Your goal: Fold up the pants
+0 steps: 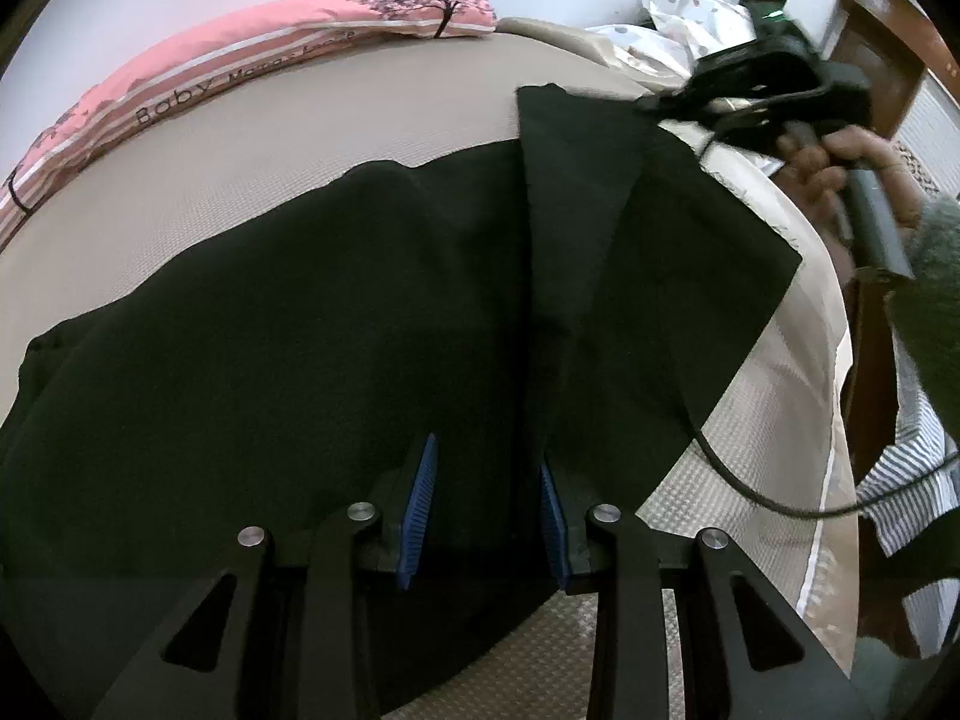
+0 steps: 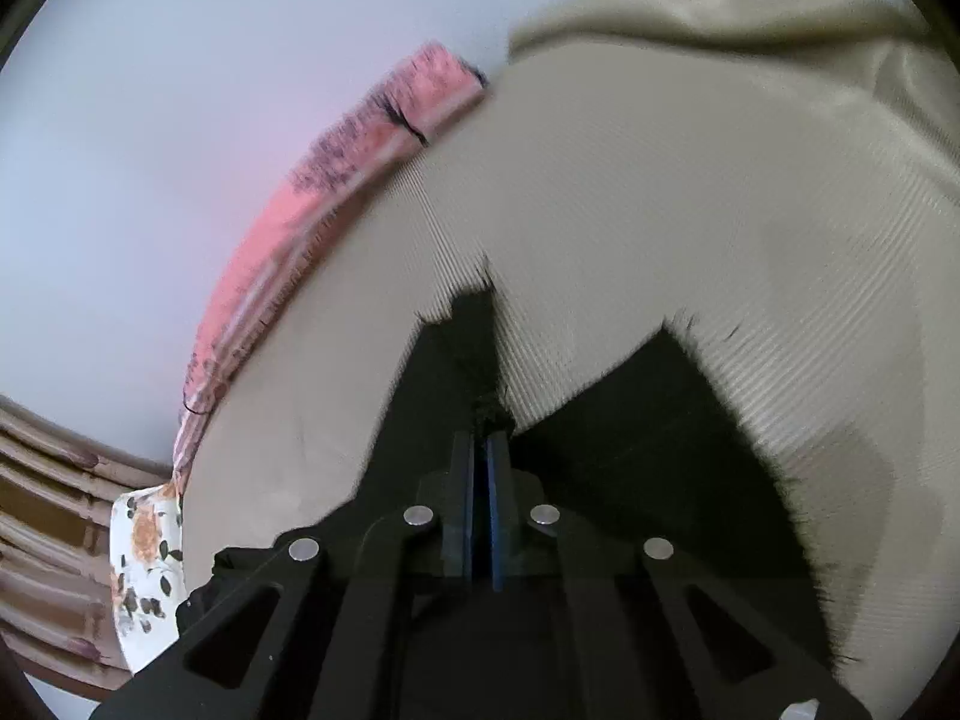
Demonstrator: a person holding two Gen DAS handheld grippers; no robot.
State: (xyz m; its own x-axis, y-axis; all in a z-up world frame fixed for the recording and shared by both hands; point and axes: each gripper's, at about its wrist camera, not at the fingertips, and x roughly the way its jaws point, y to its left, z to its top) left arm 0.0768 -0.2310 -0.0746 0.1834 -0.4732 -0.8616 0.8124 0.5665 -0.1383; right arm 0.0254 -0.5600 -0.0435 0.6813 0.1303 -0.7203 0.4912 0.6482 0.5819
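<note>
the black pants [image 1: 288, 324] lie spread on the beige bed cover [image 1: 300, 132], filling most of the left wrist view; their long axis runs across that view from the lower left edge toward the right side of the bed, with the far edge of the cloth roughly parallel to the pink printed pillow [image 1: 240, 54] along the wall; at the right end one flap of the fabric stands lifted off the bed, its upper corner pointing up and away toward the wall, and a crease runs down from it toward the left gripper [image 1: 487, 510]; the left gripper sits low over the pants with its blue pads [image 1: 420, 510] held moderately apart, dark cloth showing in the gap between them, though whether the pads touch the cloth cannot be told; the right gripper [image 1: 750, 102], seen from the left wrist view at the raised end of the fabric and held by the person's hand [image 1: 840, 162], is blurred there; in the right wrist view the right gripper [image 2: 480, 450] has its pads pressed together on a thin fold of the black fabric, which rises from the tips as a narrow peak; another dark triangle of the pants shows to its right over the bed cover; a black cable [image 1: 750, 486] trails across the bed's right edge; a floral cloth [image 2: 144, 564] shows at the lower left of the right wrist view.
</note>
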